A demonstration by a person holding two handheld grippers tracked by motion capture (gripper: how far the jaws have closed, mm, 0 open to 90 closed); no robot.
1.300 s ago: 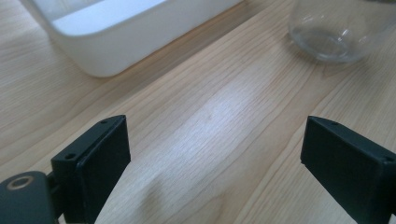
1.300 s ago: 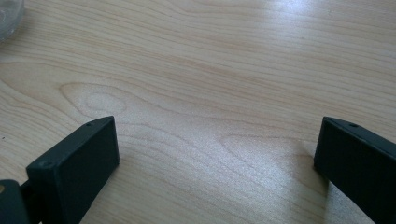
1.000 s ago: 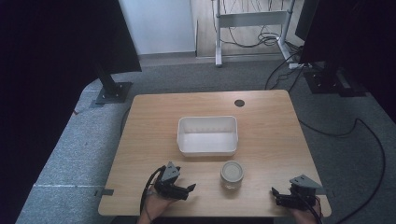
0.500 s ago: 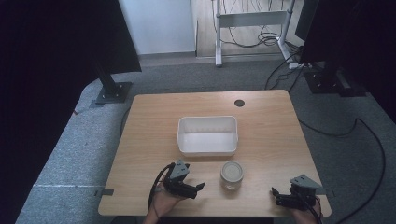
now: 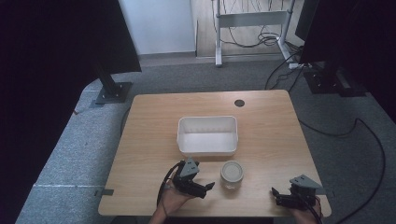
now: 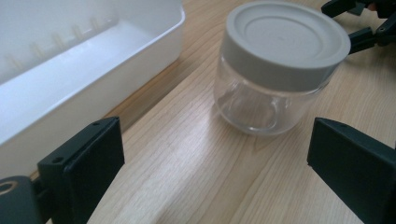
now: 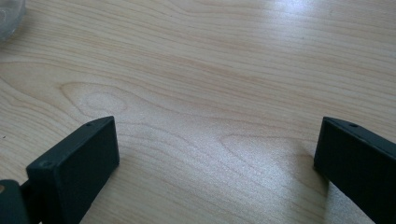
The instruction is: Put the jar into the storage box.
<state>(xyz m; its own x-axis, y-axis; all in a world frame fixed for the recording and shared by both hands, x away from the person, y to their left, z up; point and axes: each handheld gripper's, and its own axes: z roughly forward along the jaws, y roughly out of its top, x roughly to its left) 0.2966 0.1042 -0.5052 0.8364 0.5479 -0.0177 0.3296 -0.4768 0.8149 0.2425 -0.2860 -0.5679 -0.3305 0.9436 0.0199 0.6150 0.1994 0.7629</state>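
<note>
Facing spread left gripper (image 5: 207, 189): round clear glass jar (image 6: 275, 70), smooth grey lid (image 6: 285, 39).

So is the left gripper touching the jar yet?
Apart. The left gripper view shows bare table between the open left gripper tongs and the jar, which stands farther ahead.

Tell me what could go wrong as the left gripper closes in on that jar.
The left gripper, jaws open, is near the lidded glass jar but not around it; a skewed approach could knock it over. The white bin sits just beside the jar, so a jaw might bump it.
</note>
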